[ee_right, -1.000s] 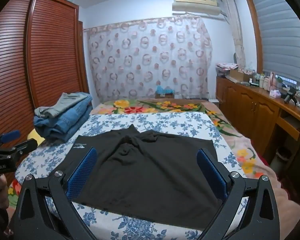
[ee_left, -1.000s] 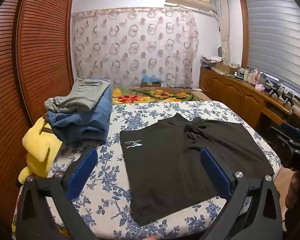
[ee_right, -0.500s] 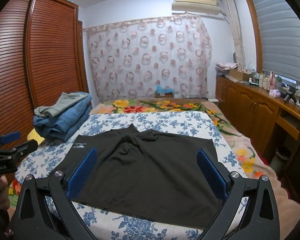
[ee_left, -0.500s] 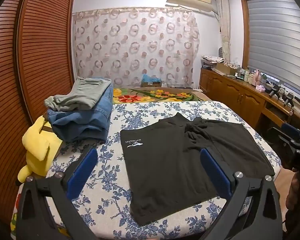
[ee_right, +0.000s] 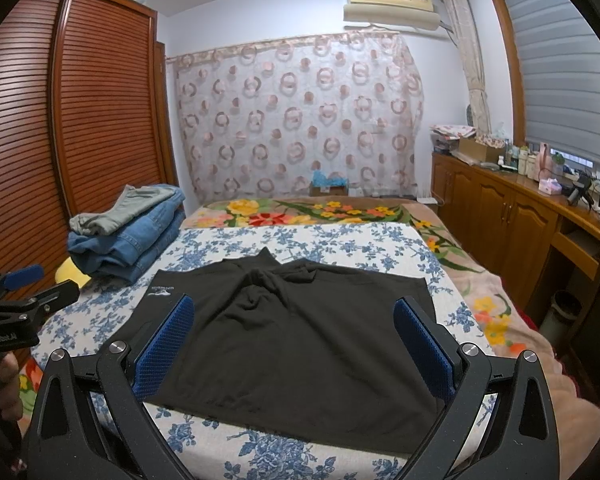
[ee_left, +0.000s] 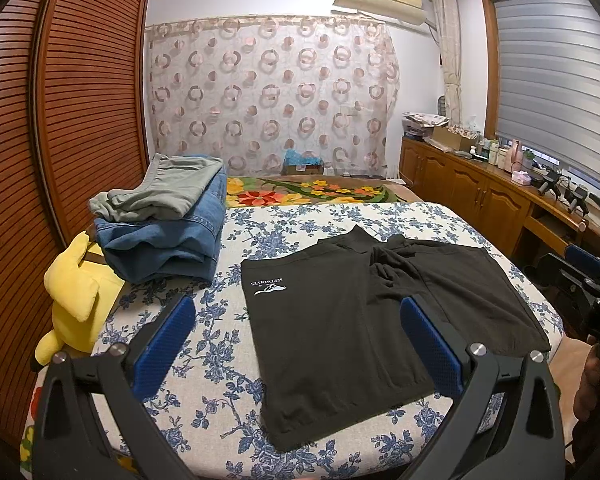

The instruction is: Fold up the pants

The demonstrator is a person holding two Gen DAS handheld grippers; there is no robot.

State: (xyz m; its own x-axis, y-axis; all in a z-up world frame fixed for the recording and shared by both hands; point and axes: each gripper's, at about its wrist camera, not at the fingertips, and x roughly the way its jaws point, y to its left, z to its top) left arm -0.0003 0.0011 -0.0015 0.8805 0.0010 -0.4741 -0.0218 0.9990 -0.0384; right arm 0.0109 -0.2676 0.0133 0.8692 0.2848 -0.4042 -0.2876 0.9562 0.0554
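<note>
I hold both grippers above the near edge of a bed [ee_left: 228,408] with a blue-flowered sheet. My left gripper [ee_left: 296,344] and right gripper [ee_right: 294,342] each have their blue-padded fingers spread wide, holding nothing. The black pants [ee_left: 364,328] lie flat across the sheet, legs pointing away, crotch bunched. Compared with a second ago, almost nothing differs: the cloth is unmoved and my view has only drifted slightly. I judge folding has not begun. Folded jeans [ee_left: 168,236] sit stacked to the left.
</note>
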